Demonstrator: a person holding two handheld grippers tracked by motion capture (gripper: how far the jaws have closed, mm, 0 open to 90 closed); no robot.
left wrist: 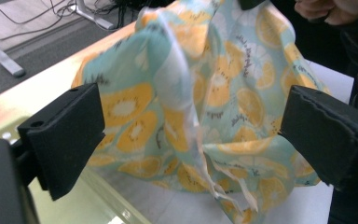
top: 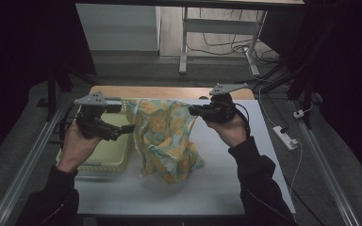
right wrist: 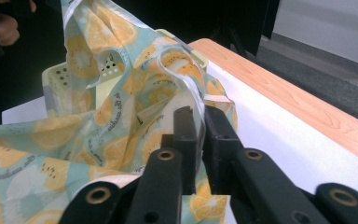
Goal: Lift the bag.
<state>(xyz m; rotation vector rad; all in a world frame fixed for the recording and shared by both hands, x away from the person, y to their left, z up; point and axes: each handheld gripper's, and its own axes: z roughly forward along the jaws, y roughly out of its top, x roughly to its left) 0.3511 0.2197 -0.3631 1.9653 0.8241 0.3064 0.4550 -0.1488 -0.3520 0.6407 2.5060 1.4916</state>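
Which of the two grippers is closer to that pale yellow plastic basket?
Left. The left gripper hovers above the pale yellow plastic basket; the right gripper is across the table, jaws pinching the fruit-print cloth.

Black grippers (top: pixel 122 127), dark sleeves (top: pixel 259 174)

The cloth (top: pixel 162 136) I am working with is thin, pale mint, printed all over with yellow-orange citrus slices and small dark lettering. It hangs crumpled above the white table, its upper edge stretched out level, its lower folds sagging down to the tabletop. A narrow white hem runs along its edges, and in my left gripper view (left wrist: pixel 200 93) one such edge falls as a loose vertical fold. In my right gripper view (right wrist: pixel 121 107) its top corner is drawn taut.
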